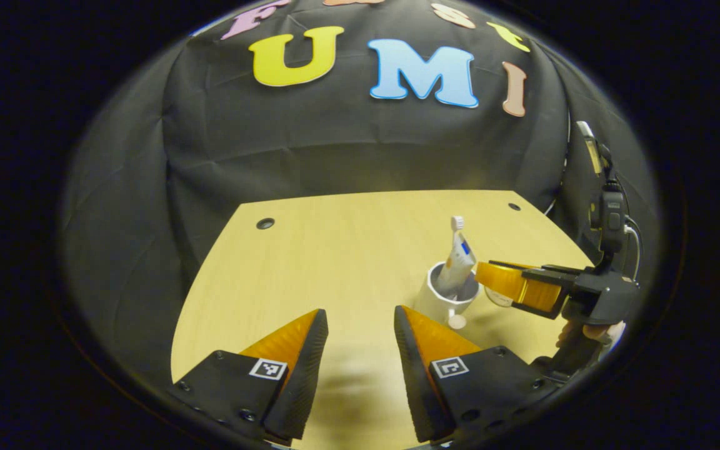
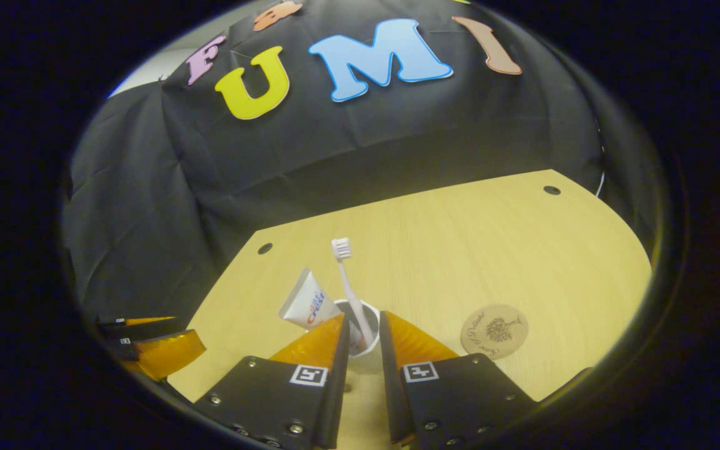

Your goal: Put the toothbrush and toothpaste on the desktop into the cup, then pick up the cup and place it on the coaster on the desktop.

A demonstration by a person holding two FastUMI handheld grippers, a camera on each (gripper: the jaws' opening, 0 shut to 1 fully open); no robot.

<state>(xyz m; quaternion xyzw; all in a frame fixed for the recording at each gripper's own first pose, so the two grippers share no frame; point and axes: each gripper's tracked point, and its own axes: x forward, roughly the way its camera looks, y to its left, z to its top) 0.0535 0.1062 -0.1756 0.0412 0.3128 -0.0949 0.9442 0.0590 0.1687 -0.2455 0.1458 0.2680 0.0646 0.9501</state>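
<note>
Left gripper [image 1: 360, 350]: fingers released, spread wide, hovering over bare wooden surface [image 1: 335, 250] near its front edge; nothing between them.

Right gripper [image 2: 363, 344]: fingers closed to a narrow gap at the near side of the white cup [image 2: 360, 331]; contact of both fingers with the cup wall not confirmable in the right gripper view. In the left gripper view, right gripper [image 1: 504, 281] reaching the cup [image 1: 450, 294] from the side, with part of the holding hand [image 1: 591, 331] visible below its body; grip on the cup not confirmable there either.

Cup: upright on the surface, toward the front edge. Contents: toothbrush [image 2: 350, 287], standing bristle-end up and leaning on the rim; toothpaste tube [image 2: 307, 303], tilted, flat crimped end uppermost and projecting above the rim.

Round coaster [image 2: 494, 331]: flat on the surface, near the cup but apart from it, beside the right gripper's outer finger in the right gripper view. Carries nothing.
</note>
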